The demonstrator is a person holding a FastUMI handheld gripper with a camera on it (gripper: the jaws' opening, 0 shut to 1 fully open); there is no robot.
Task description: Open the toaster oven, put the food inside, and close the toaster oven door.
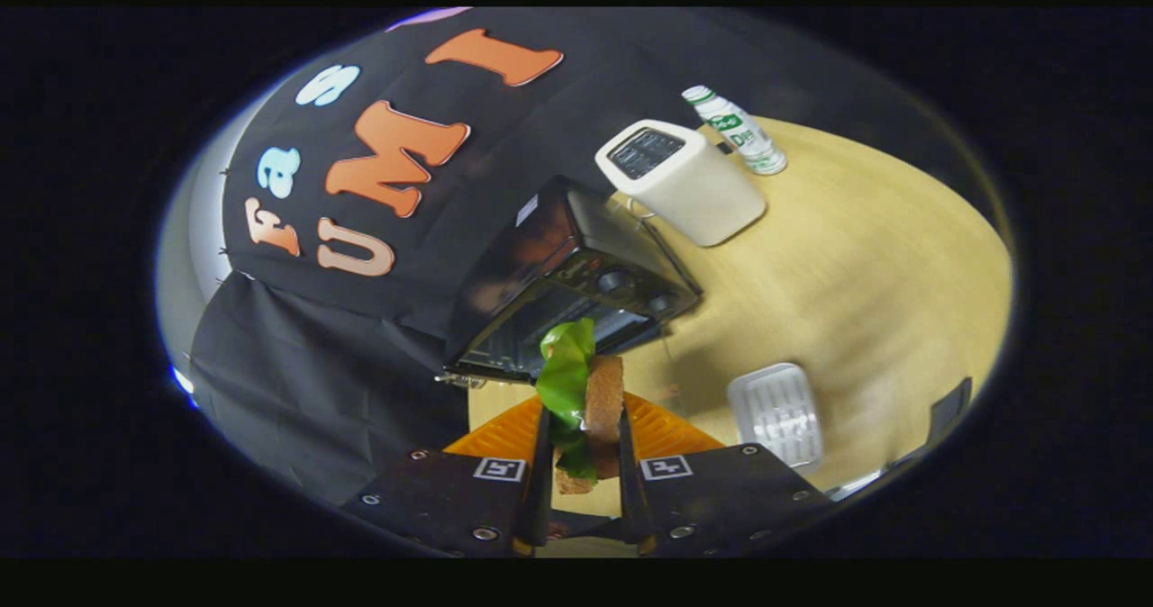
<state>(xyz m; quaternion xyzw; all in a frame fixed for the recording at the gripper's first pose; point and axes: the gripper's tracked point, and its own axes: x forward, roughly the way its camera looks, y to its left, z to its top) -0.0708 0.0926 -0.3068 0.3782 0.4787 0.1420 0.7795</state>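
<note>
Hand-held gripper pinches leafy sandwich before boxy glass-fronted toaster oven.

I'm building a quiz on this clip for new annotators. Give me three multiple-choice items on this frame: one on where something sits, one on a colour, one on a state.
1. Where does the bottle stand?
A. beside the white toaster
B. inside the toaster oven
C. on the orange tray

2. What colour is the leaf on the sandwich?
A. red
B. green
C. yellow

3. What are the tongs doing?
A. wide open over the bottle
B. shut on nothing
C. shut on the sandwich

Answers:
1 A: the bottle stands on the wooden table right next to the toaster.
2 B: a green leaf lies against the brown bread.
3 C: both fingers press the sandwich's sides, holding it above the orange tray, with the toaster oven just beyond, its door open.
</note>
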